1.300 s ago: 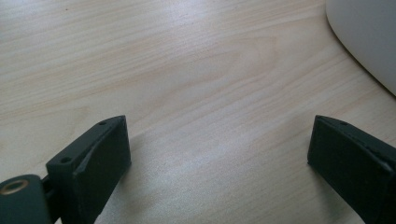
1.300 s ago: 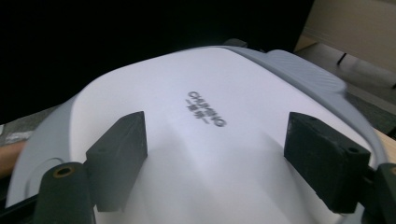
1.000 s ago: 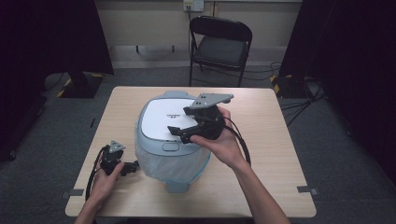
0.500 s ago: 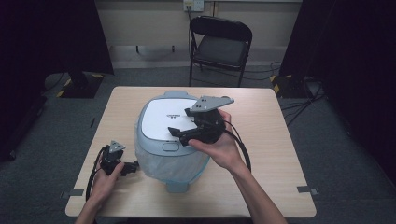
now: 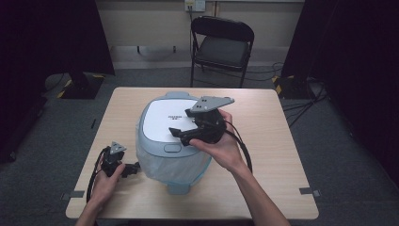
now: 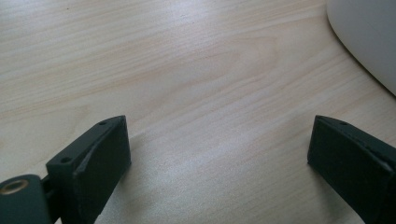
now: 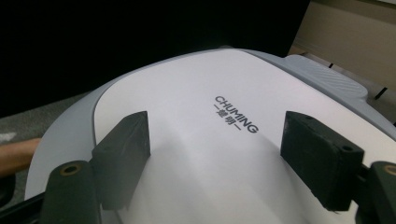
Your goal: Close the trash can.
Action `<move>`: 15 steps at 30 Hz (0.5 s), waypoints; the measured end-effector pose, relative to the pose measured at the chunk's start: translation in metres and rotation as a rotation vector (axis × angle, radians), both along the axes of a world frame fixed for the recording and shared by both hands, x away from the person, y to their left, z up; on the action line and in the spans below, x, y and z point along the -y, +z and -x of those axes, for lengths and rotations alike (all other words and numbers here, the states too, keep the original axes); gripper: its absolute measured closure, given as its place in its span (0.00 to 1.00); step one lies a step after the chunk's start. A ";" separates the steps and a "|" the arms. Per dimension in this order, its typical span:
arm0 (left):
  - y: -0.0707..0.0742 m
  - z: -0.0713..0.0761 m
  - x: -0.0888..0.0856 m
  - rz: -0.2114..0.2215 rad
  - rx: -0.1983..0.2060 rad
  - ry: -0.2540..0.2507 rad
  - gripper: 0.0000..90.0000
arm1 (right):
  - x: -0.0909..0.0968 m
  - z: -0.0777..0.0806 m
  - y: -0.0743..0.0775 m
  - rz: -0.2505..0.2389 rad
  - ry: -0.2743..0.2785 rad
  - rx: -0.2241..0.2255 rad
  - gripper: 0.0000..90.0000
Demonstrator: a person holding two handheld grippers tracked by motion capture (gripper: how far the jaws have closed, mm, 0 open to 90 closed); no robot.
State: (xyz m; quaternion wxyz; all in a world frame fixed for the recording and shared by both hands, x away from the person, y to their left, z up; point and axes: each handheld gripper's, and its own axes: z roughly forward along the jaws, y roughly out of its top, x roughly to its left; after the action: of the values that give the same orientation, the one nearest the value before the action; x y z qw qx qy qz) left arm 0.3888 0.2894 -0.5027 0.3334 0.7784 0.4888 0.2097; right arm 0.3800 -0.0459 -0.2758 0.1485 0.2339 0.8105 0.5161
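One rice cooker [image 5: 171,141] sits mid-table [image 5: 282,155], bare wood all round it; two tools — the right tool [image 5: 181,136] hovers over its white lid, jaws wide and empty; the left tool [image 5: 136,168] rests just beside its base, jaws apart.

Rice cooker [image 5: 165,136]: mid-table [image 5: 282,141], lid closed.
Right gripper [image 5: 181,135]: over the lid, jaws apart.
Left gripper [image 5: 134,168]: low, beside the cooker.
Chair [image 5: 221,42]: beyond the table.
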 end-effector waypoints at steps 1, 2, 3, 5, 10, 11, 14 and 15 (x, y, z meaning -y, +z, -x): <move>0.000 0.000 0.000 0.000 0.000 0.000 0.06 | 0.002 -0.003 0.000 -0.012 0.006 -0.012 0.21; 0.000 0.000 0.000 0.000 0.000 0.000 0.06 | 0.004 -0.005 0.000 -0.025 0.001 -0.020 0.20; 0.000 0.000 0.000 0.000 0.000 0.000 0.06 | 0.007 -0.007 0.001 -0.047 -0.009 -0.024 0.19; 0.000 0.000 0.000 -0.001 0.001 0.000 0.06 | 0.012 -0.010 0.003 -0.065 -0.017 -0.026 0.18; 0.000 0.000 0.000 0.000 0.000 0.000 0.06 | 0.022 -0.013 0.010 -0.076 -0.051 -0.015 0.18; 0.000 0.000 0.000 0.000 0.000 0.000 0.06 | 0.022 -0.013 0.010 -0.076 -0.051 -0.015 0.18; 0.000 0.000 0.000 0.000 0.000 0.000 0.06 | 0.032 -0.017 0.011 -0.087 -0.109 -0.013 0.18; 0.000 0.000 0.000 0.000 0.000 0.000 0.06 | 0.032 -0.017 0.011 -0.087 -0.109 -0.013 0.18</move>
State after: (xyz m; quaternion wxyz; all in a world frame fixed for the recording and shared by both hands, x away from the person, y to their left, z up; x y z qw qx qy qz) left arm 0.3888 0.2894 -0.5027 0.3333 0.7785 0.4887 0.2099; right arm 0.3970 -0.0777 -0.2643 0.1608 0.2872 0.7743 0.5405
